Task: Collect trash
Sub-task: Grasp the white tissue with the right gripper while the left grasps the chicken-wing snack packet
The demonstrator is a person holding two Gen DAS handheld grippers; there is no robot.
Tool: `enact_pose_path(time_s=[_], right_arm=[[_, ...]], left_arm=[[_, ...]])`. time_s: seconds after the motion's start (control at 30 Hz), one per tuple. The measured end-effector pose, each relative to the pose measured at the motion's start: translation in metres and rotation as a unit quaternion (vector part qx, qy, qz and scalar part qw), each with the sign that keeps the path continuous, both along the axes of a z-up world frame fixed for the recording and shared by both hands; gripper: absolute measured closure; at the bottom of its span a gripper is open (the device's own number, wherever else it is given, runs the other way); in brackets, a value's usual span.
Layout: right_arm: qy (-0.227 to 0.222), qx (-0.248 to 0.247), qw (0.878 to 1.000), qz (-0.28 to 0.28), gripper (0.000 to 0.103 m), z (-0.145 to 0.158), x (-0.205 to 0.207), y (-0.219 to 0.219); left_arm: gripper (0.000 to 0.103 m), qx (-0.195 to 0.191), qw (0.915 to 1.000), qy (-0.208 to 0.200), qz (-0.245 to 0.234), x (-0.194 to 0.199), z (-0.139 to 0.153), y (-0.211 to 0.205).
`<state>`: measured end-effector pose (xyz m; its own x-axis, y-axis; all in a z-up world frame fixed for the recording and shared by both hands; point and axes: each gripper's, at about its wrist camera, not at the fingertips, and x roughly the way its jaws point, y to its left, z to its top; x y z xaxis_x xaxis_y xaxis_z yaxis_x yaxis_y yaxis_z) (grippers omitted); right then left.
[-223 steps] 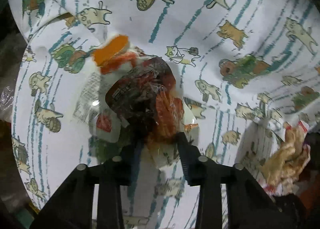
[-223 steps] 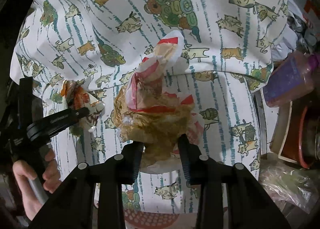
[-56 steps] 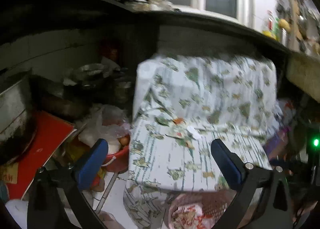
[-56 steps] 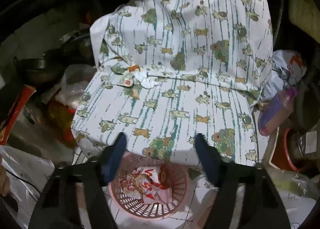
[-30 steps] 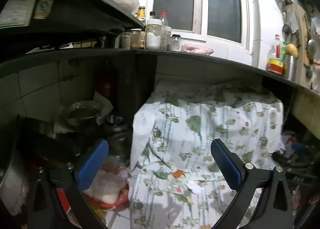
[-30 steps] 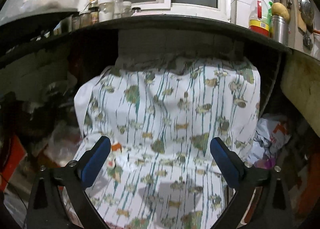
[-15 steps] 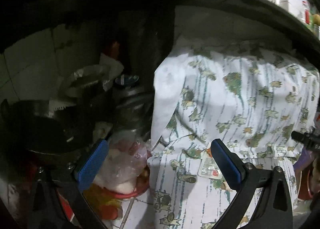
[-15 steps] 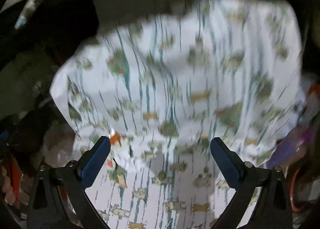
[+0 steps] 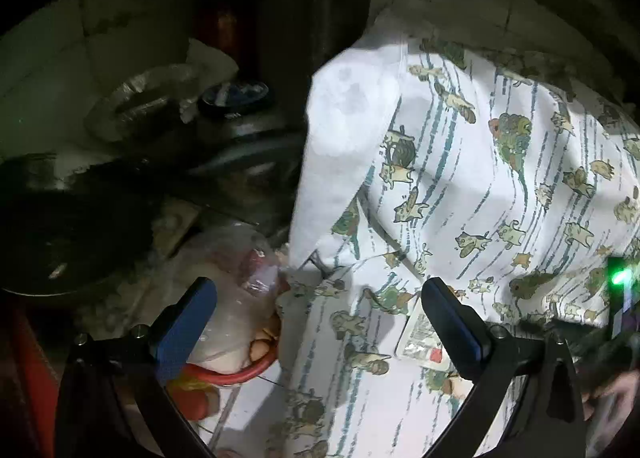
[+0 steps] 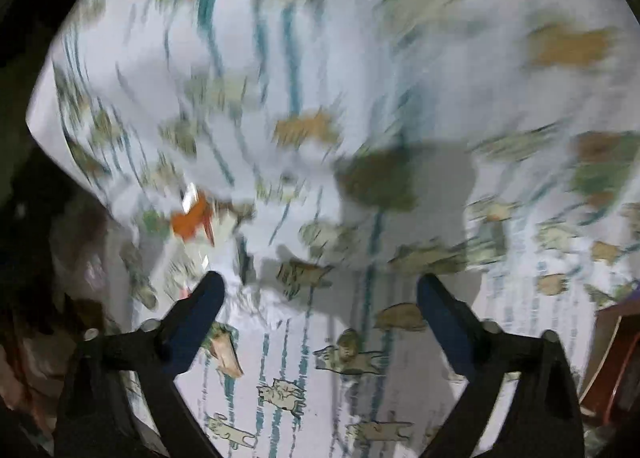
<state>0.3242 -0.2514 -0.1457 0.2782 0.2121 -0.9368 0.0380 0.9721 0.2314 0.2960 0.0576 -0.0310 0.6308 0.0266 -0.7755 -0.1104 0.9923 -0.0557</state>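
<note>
Left wrist view: left gripper (image 9: 318, 304) wide apart, nothing between the jaws — it points down at the cloth (image 9: 472, 194) edge, with a wrapper (image 9: 420, 338) lying flat just inside its right finger. Red bowl (image 9: 240, 372) with a bag sits left of the cloth. Right gripper (image 10: 318, 298) — jaws closing, nothing between them, over blurred cloth; orange scrap (image 10: 192, 218) up-left of its left finger.
</note>
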Motion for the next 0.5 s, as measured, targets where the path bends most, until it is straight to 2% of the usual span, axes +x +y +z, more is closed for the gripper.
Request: enact_pose_path(time_s=[0.1,0.17,0.27,0.3,0.33,0.4,0.43,0.5], right_arm=[[0.035,0.035,0.999,0.016,0.02,-0.025,0.003,0.021],[0.044,0.057,0.997,0.026,0.02,-0.034,0.003,0.032],[0.053,0.057,0.996,0.05,0.033,-0.043,0.004,0.048],[0.049,0.046,0.996,0.056,0.04,-0.043,0.003,0.052],[0.042,0.034,0.997,0.061,0.06,-0.041,0.003,0.055],[0.045,0.028,0.996,0.073,0.083,-0.04,0.002,0.058],[0.044,0.033,0.996,0.068,0.085,-0.039,0.003,0.055],[0.032,0.04,0.998,0.048,0.099,-0.028,0.002,0.043]], left_arm=[[0.0,-0.017,0.9996,0.023,-0.004,0.012,-0.011,-0.009],[0.0,-0.013,0.9991,0.038,-0.008,0.019,-0.019,-0.018],[0.0,-0.006,0.9976,0.06,-0.035,0.029,-0.036,-0.036],[0.0,-0.005,0.9968,0.068,-0.041,0.031,-0.041,-0.04],[0.0,-0.004,0.9959,0.077,-0.046,0.033,-0.047,-0.044],[0.0,-0.009,0.9935,0.098,-0.057,0.039,-0.059,-0.05],[0.0,-0.012,0.9923,0.106,-0.062,0.042,-0.065,-0.053],[0.0,-0.015,0.9895,0.123,-0.073,0.049,-0.076,-0.06]])
